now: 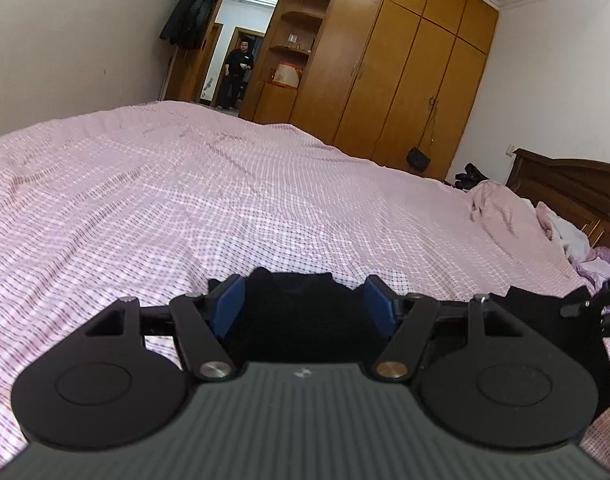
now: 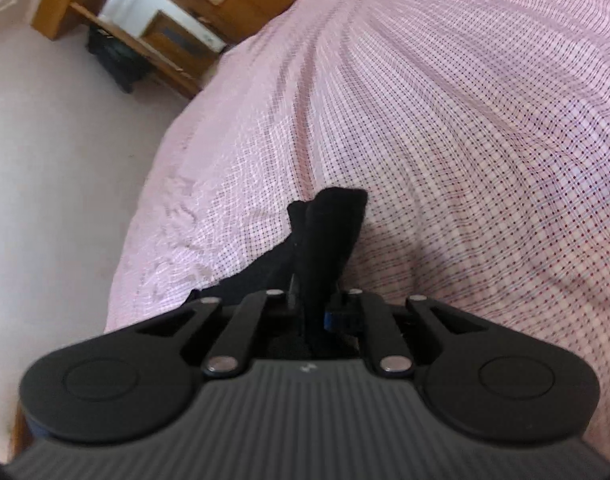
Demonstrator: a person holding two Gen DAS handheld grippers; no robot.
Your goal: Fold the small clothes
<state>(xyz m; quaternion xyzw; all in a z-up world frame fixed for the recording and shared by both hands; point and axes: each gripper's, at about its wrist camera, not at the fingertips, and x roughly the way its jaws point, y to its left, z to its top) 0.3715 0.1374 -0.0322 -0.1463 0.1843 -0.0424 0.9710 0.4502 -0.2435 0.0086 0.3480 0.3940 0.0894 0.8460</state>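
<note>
The right gripper (image 2: 311, 308) is clamping a black garment (image 2: 329, 240): its jaws are together on a bunched strip of dark cloth that is sticking out past the fingertips toward twelve o'clock, with the rest trailing down toward seven o'clock onto the pink checked bedspread (image 2: 465, 140). The left gripper (image 1: 303, 304) is standing with its blue pads (image 1: 229, 304) apart, and black cloth, seemingly the same garment (image 1: 297, 312), is lying between them; the pads are not visibly pressing on it, so it is probably unheld on that side. At three o'clock in the left wrist view another dark gripper part is showing at the frame edge, likely the right tool.

The step in hand looks like lifting one edge to fold it across. To do it well, the right hand should be carrying its pinched edge in a low arc over the part lying on the bed, not pulling sideways, or the whole piece may be dragged along and crumpled. The left gripper is well placed to be pinning or pinching the opposite end so the fabric is staying taut. The cloth is soft and dark, so layers are hard to tell apart; checking that only one edge is caught would help.
</note>
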